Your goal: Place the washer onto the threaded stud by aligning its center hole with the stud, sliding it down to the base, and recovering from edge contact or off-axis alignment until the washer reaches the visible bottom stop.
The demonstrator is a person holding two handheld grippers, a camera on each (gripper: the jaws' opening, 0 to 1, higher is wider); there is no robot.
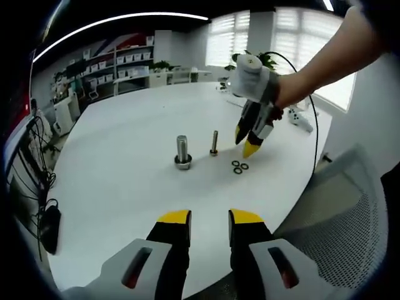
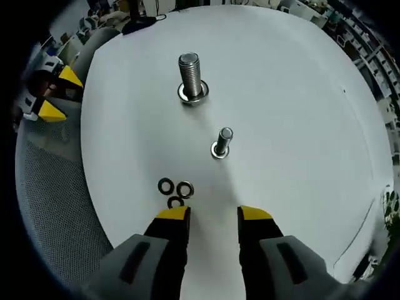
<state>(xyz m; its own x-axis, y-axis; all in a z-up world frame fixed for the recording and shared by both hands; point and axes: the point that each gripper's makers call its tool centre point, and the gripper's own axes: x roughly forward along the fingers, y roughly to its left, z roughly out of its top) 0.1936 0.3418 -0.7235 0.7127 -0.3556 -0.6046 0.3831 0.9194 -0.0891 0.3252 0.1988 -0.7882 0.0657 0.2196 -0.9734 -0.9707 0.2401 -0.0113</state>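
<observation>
A: What's on the round white table [image 1: 125, 187], left to right?
B: A thick upright steel bolt [image 1: 182, 152], a thinner threaded stud [image 1: 214, 143], then three small dark ring washers [image 1: 239, 167] lying mid-table.
A: And the grippers?
B: The left gripper [image 1: 209, 220] hovers at the near edge, jaws spread, empty. The right gripper [image 2: 213, 215], held in a gloved hand [image 1: 253, 78] reaching in, slants down just above the washers, jaws apart

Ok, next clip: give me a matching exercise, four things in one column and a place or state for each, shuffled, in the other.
1. large bolt
2. small bolt
3. washers
4. right claw

A. open, holding nothing
B. flat on the table in a loose cluster
C. upright, between the washers and the thicker stud
D. upright, farthest from the right claw

Pairs: 1-D, 2-C, 3-B, 4-A
</observation>
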